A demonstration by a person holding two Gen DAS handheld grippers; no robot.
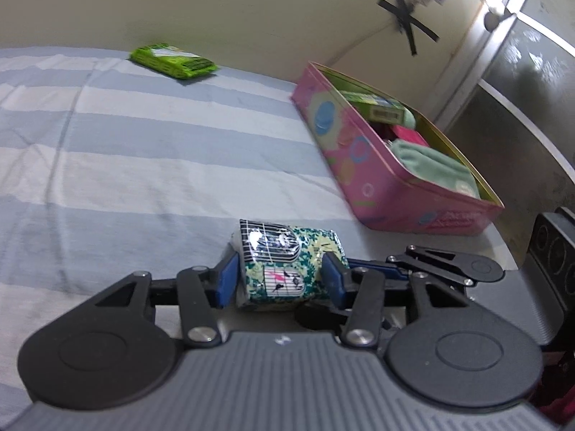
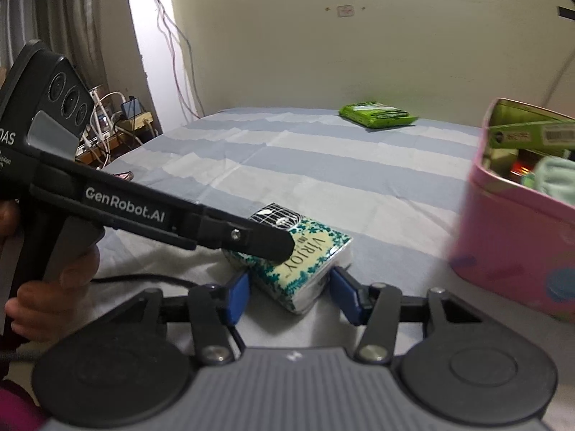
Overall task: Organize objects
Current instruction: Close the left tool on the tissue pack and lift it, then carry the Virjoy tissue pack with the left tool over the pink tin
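Note:
A tissue pack (image 1: pixel 284 251) with a teal floral and birdcage print lies on the striped bedsheet. My left gripper (image 1: pixel 279 278) is shut on it, a blue pad pressed against each side. In the right wrist view the same pack (image 2: pixel 309 255) sits corner-on between the pads of my right gripper (image 2: pixel 291 287). Those pads stand apart, their tips just at the pack's sides. The left tool crosses that view and one of its fingers (image 2: pixel 266 240) lies over the pack. A pink tin (image 1: pixel 359 151) stands open to the right, holding green cloths and boxes.
A green wipes packet (image 1: pixel 174 61) lies far back by the wall, also the green packet (image 2: pixel 377 115) in the right view. The pink tin (image 2: pixel 510 233) is close on the right there. A hand (image 2: pixel 54 287) holds the left tool. Cables and a power strip (image 2: pixel 133 115) sit beyond the bed's left edge.

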